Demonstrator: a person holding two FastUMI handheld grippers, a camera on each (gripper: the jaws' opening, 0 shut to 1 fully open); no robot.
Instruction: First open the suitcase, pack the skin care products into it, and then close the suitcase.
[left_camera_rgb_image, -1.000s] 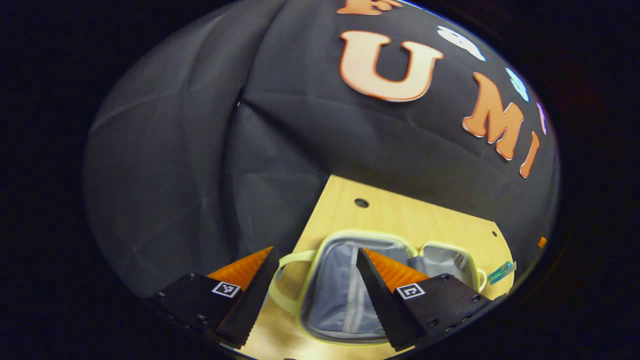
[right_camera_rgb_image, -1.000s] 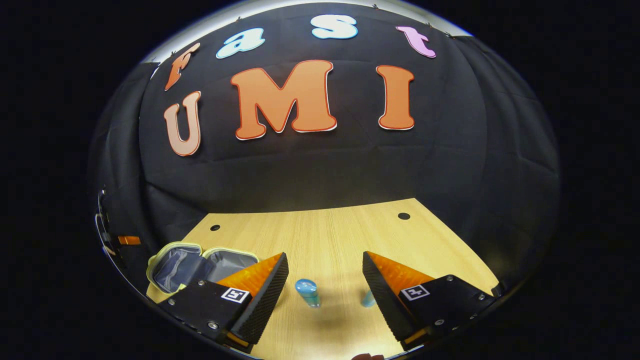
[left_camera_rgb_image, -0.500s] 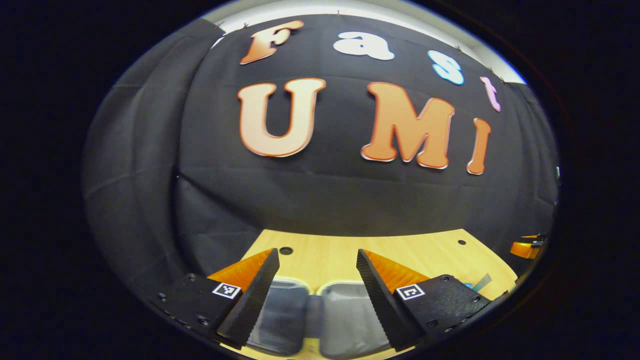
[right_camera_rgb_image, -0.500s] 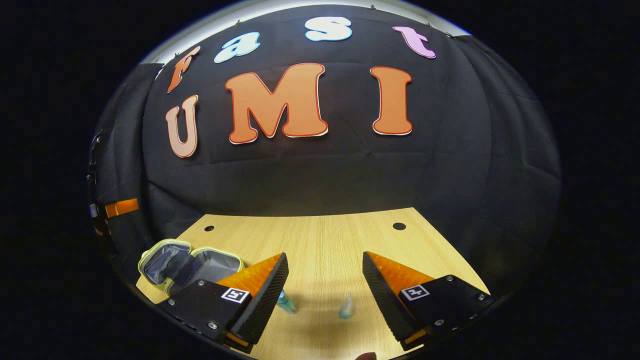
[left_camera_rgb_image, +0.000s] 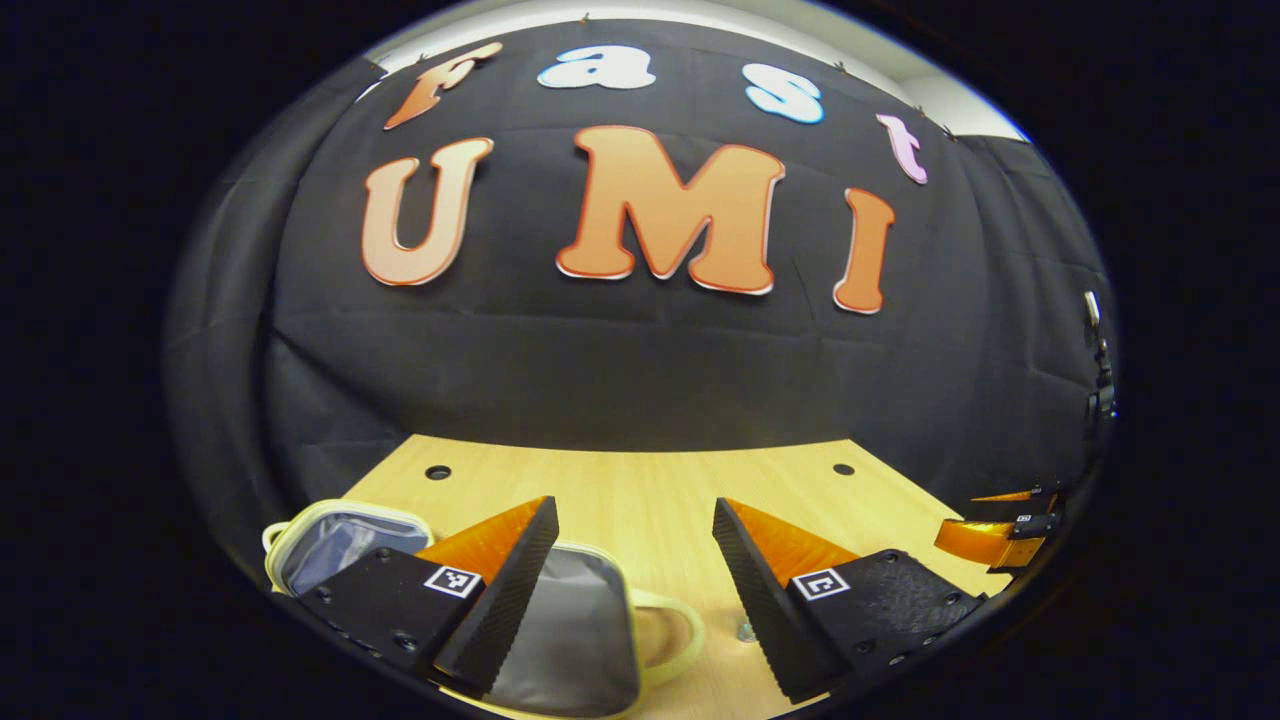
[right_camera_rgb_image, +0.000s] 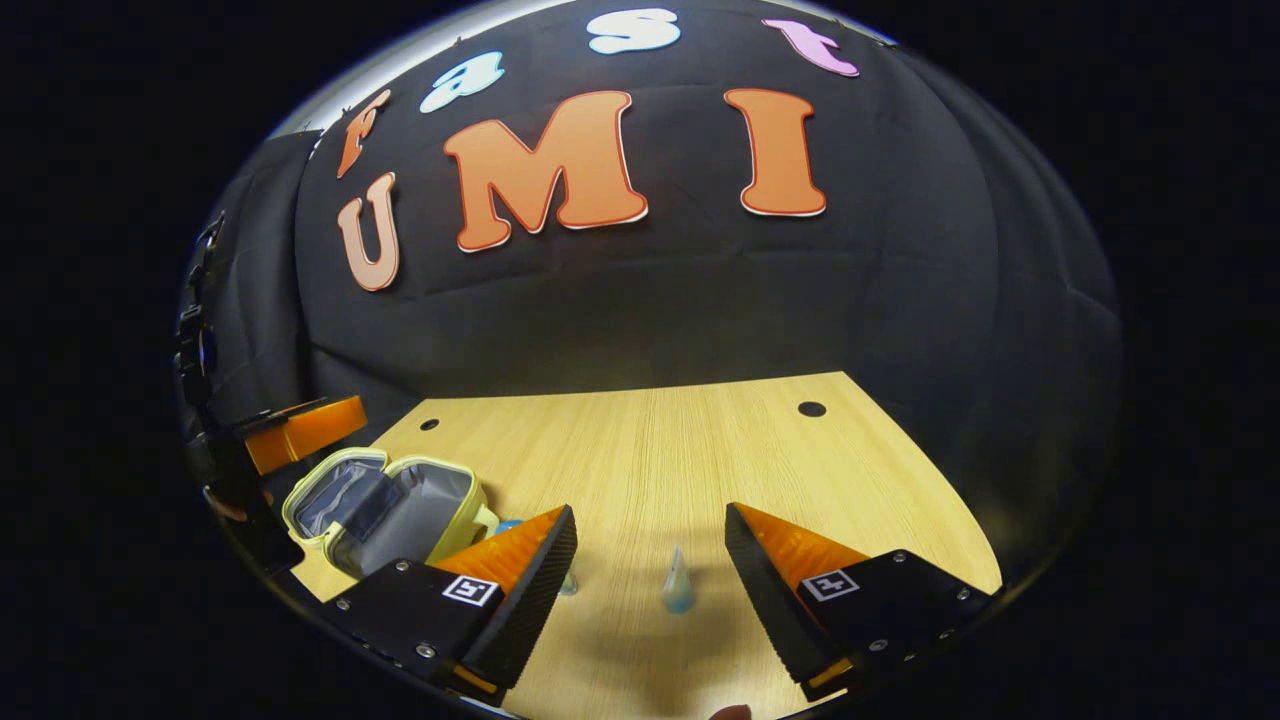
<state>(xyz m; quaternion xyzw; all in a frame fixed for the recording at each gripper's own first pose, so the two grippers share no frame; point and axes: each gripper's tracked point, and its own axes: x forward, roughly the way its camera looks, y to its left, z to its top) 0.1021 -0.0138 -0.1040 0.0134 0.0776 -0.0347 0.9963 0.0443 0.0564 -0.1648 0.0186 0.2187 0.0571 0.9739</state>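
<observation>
The small suitcase (right_camera_rgb_image: 395, 505) lies open on the wooden table (right_camera_rgb_image: 700, 440), yellow-rimmed, with grey lining showing in both halves. In the left gripper view its right half (left_camera_rgb_image: 580, 625) sits under my left gripper (left_camera_rgb_image: 632, 505), which is open and holds nothing. My right gripper (right_camera_rgb_image: 650, 510) is open too. A small pale blue tube (right_camera_rgb_image: 678, 585) stands on the table between its fingers, touching neither. A second blue bottle (right_camera_rgb_image: 567, 583) is mostly hidden behind its left finger, close to the suitcase.
Two round holes mark the table's far edge (right_camera_rgb_image: 811, 409). The left gripper's body (right_camera_rgb_image: 300, 430) shows at the far left of the right gripper view, above the suitcase. The right gripper (left_camera_rgb_image: 1000, 530) shows at the far right of the left gripper view.
The left gripper view has swung right, so the open suitcase slid to its lower left. The right gripper shifted a little; the pale tube now stands midway between its fingers.
</observation>
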